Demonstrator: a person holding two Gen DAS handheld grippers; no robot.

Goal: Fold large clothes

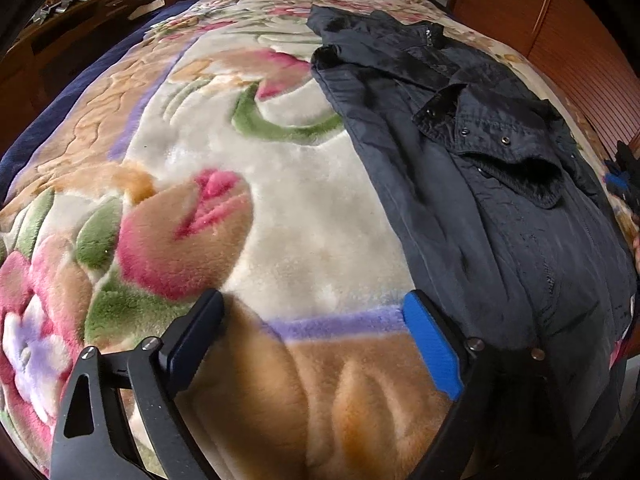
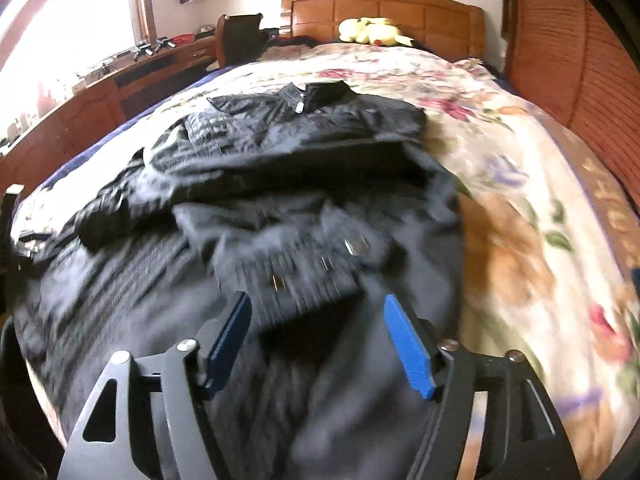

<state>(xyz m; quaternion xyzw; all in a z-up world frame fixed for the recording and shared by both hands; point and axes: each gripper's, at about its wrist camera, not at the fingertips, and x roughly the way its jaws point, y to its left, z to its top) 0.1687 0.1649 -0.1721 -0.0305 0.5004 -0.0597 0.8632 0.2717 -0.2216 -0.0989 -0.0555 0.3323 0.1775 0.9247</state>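
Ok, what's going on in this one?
A person with a claw in each hand is folding a dark jacket on a floral blanket. Both sleeves look folded in across the body. The left claw is open over bare blanket beside the jacket; the right claw is open above it, gripping nothing.

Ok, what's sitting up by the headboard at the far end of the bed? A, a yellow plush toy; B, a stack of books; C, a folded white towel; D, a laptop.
A: a yellow plush toy lies against the wooden headboard, beyond the dark jacket.
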